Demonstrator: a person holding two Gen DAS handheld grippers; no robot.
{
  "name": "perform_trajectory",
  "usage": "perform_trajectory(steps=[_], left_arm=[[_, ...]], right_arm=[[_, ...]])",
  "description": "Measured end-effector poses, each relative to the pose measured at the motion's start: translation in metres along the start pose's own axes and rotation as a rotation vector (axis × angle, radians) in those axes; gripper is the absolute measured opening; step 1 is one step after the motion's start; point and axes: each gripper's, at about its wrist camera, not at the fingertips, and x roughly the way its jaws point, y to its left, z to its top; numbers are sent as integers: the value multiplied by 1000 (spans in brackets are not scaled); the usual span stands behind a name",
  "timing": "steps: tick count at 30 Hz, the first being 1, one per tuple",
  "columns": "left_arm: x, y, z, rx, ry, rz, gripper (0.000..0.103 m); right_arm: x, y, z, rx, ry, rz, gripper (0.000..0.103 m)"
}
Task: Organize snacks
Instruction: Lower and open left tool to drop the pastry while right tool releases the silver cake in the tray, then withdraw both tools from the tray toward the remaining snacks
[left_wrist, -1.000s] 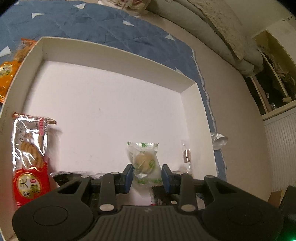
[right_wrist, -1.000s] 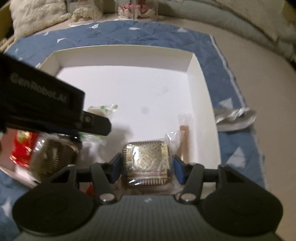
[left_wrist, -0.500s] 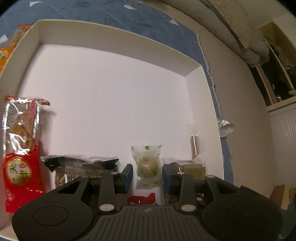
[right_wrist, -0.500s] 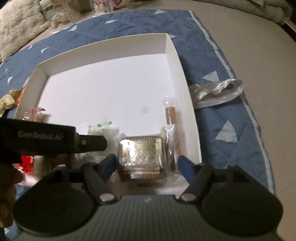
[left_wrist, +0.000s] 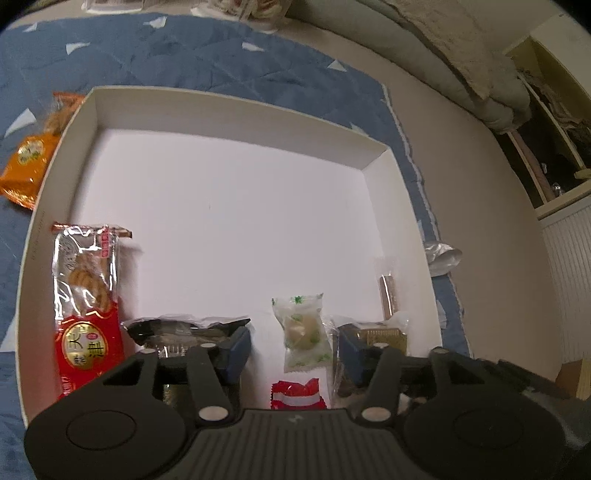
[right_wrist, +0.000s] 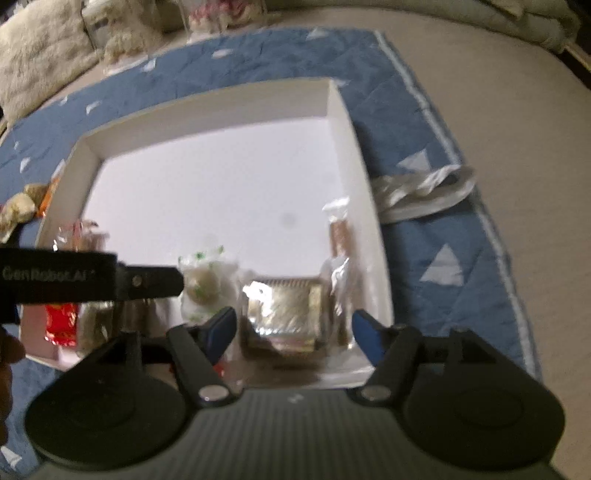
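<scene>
Left tongs (left_wrist: 293, 350) just opened, green-speckled snack (left_wrist: 303, 341) lying loose between pads

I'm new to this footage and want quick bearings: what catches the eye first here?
A big shallow white cardboard box fills the view, lying on a blue quilted mat. Wrapped snacks line its near edge, the red-and-silver biscuit packet at left, and an orange snack packet lies outside on the mat.

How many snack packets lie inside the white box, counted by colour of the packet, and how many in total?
Red: 2, long cracker packet, small red packet
Clear with green print: 1
Dark: 1
Gold: 1
Clear with brown stick: 1
Total: 6 in the white box
</scene>
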Motion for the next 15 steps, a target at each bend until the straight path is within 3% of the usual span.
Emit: perform_trajectory(steps=[5, 15], left_arm=[[-17, -2, -4, 24, -17, 19, 59], [-47, 1, -17, 90, -52, 91, 80]], right_arm=[[-18, -6, -2, 6, -33, 3, 79], [-49, -8, -12, 1, -93, 9, 86]])
